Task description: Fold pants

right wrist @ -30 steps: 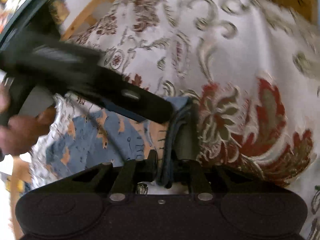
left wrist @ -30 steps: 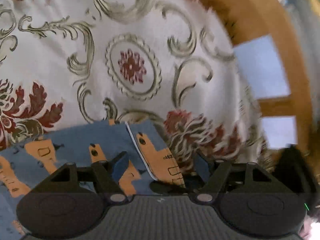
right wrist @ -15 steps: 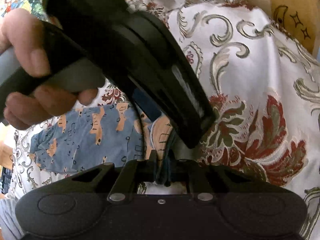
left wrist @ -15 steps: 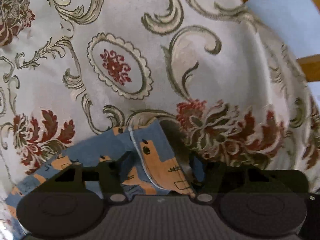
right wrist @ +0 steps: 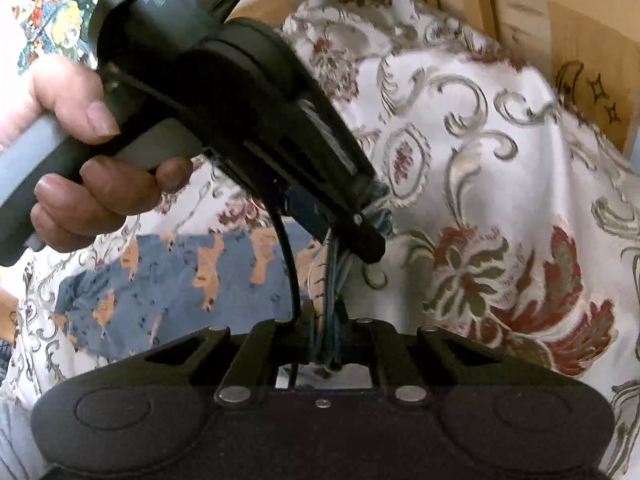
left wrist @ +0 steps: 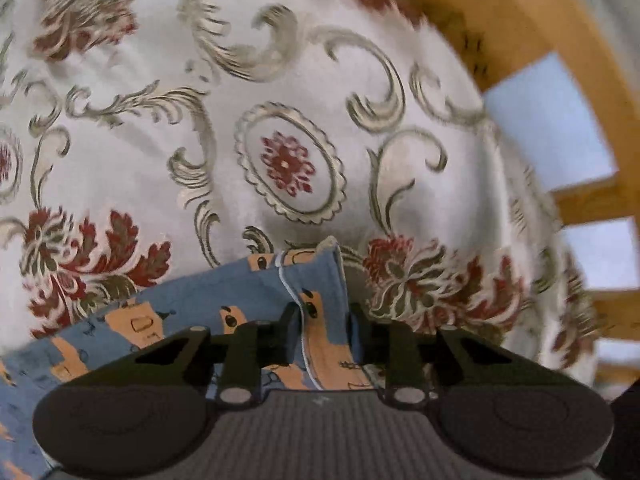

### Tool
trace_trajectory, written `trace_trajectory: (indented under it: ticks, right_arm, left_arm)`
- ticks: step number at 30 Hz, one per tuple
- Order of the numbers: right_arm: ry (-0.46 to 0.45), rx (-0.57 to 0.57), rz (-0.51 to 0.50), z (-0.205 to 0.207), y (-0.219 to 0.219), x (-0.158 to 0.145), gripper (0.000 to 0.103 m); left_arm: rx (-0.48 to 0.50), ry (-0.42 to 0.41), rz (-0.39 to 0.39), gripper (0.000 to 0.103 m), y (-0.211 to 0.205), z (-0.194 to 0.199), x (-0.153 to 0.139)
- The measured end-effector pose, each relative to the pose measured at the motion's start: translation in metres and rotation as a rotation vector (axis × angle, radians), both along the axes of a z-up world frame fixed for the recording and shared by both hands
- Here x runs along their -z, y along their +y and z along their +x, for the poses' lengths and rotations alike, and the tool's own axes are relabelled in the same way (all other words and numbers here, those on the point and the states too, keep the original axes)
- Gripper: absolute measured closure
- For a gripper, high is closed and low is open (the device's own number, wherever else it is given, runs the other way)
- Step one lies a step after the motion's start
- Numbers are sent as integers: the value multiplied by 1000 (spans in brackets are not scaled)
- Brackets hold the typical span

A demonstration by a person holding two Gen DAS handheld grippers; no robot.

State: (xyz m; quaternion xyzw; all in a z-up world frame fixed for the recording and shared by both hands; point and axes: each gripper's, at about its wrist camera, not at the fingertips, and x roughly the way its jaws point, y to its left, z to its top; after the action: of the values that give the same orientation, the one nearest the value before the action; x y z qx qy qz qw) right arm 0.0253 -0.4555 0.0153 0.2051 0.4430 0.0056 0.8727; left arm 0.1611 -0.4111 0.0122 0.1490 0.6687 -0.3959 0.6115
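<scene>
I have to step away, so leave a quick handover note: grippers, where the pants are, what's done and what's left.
Left gripper: jaws around the corner of the blue cotton pants with orange print, not fully shut.
Right gripper: shut on a bunched edge of the pants.
The pants lie on the white floral bedspread, one end lifted.
Done: both grips taken. Left: carry the end over, lay it flat, release.

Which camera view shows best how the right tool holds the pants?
The right wrist view: the right tool is shut on a bunched edge of the blue pants, pinched between its fingers. The left wrist view shows only the pants' corner between the left tool's fingers, not the right tool.
</scene>
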Motion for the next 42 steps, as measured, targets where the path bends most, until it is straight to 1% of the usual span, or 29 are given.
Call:
trace_trajectory:
  ticks: [2,5,8,11,13,14,17,21,24,26,27,29,30,31,32,34,35,36,39,40,41,42]
  right_arm:
    - [-27,18,-8,0,8,-6,95]
    - [-58,13,-38,3,29,-13,95]
    - [-102,-21,-117,5,62,-22,95]
    - [-142,-56,-191,7,93,-31,95]
    - [-163,-80,-239,10,118,-32,94]
    - [-171,-93,-263,12,129,-33,94]
    - [-184,-130,-326,18,163,-28,94]
    - [-166,-187,-401,32,208,-8,94]
    - [-139,-229,-450,45,237,16,93]
    - [-117,-251,-474,51,253,32,93]
    - [-110,-265,-491,53,261,40,93]
    - [-99,-284,-528,56,273,55,93]
    - [-97,-291,-538,55,277,59,90]
    - [-102,-298,-555,54,280,63,86]
    - [-108,-304,-569,53,282,66,83]
    - [-122,-306,-600,49,285,69,67]
    - [-128,-304,-612,46,286,70,65]
    - [-128,-300,-619,44,286,71,63]
    - [-121,-275,-593,42,282,73,63]
    - [-122,-271,-588,42,282,72,63]
    - [-124,-270,-584,43,282,72,63]
    - [-130,-269,-582,43,283,72,63]
  left_arm:
    - [-50,32,-77,79,25,10,-6]
    - [-118,75,-192,82,63,26,-15]
    - [-161,111,-306,82,99,44,-25]
    - [-187,136,-403,82,137,52,-28]
    - [-216,157,-455,82,160,58,-25]
    - [-227,167,-475,82,171,66,-19]
    - [-263,187,-533,82,204,76,-3]
    - [-314,206,-558,82,247,88,26]
    - [-353,196,-556,77,272,94,53]
    - [-379,192,-553,63,288,97,74]
    - [-391,195,-556,60,294,98,83]
    - [-419,196,-560,45,306,98,99]
    - [-437,195,-569,42,311,97,107]
    - [-453,199,-585,38,315,96,114]
    - [-465,203,-602,38,317,94,120]
    - [-480,203,-632,37,320,92,127]
    - [-472,202,-631,38,318,92,128]
    - [-461,198,-620,39,317,93,127]
    - [-449,173,-590,43,316,94,122]
    - [-450,165,-576,49,315,94,121]
    - [-454,157,-563,56,314,93,122]
    - [-462,150,-551,59,315,93,122]
